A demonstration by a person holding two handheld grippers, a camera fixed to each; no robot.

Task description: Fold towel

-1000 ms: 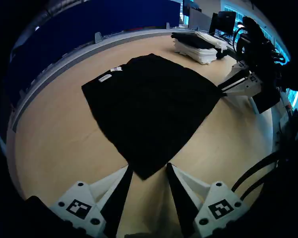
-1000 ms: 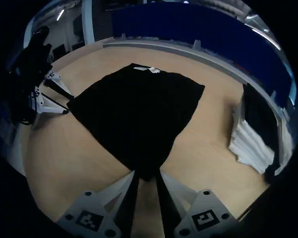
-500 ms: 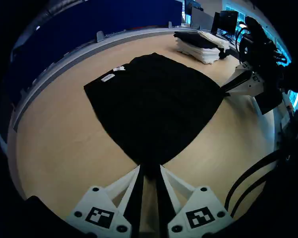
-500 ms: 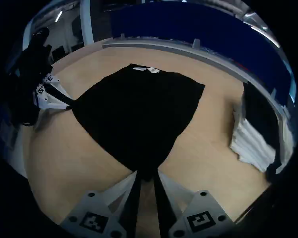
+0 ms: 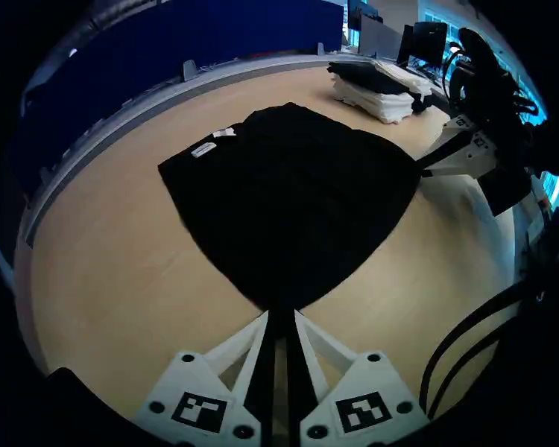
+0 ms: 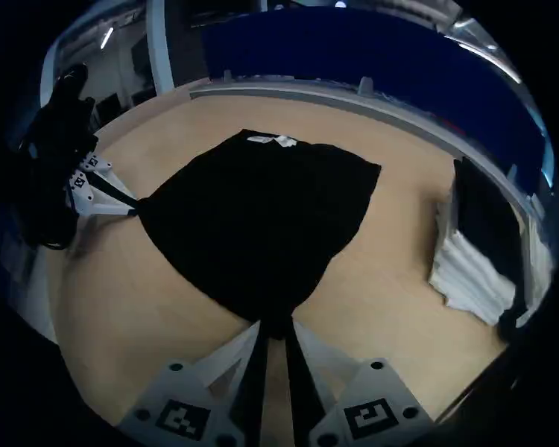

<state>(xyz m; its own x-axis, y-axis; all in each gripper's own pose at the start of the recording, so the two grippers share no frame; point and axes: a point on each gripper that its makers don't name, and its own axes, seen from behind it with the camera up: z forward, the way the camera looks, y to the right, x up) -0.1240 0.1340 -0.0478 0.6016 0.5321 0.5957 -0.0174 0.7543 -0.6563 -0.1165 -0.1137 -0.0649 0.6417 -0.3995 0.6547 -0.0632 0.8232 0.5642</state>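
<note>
A black towel (image 5: pixel 294 194) lies spread on the light wooden table (image 5: pixel 108 253), with small white labels at its far edge. In the left gripper view my left gripper (image 5: pixel 281 322) is shut on the towel's near corner. The right gripper (image 5: pixel 422 170) shows at the right of that view, pinching the towel's other corner. In the right gripper view the same black towel (image 6: pixel 257 216) reaches down to my right gripper (image 6: pixel 276 328), which is shut on its near corner. There the left gripper (image 6: pixel 134 211) grips the towel's left corner, held by a gloved hand.
A stack of folded white and black towels (image 5: pixel 376 86) sits at the far end of the table, seen also as the stack (image 6: pixel 477 261) at the right in the right gripper view. A blue partition (image 6: pixel 369 59) runs behind the table. Black cables (image 5: pixel 466 335) hang at the right.
My left gripper went from open around the towel's corner to shut on it. Both held corners have lifted slightly, drawing the towel's near edges taut.
</note>
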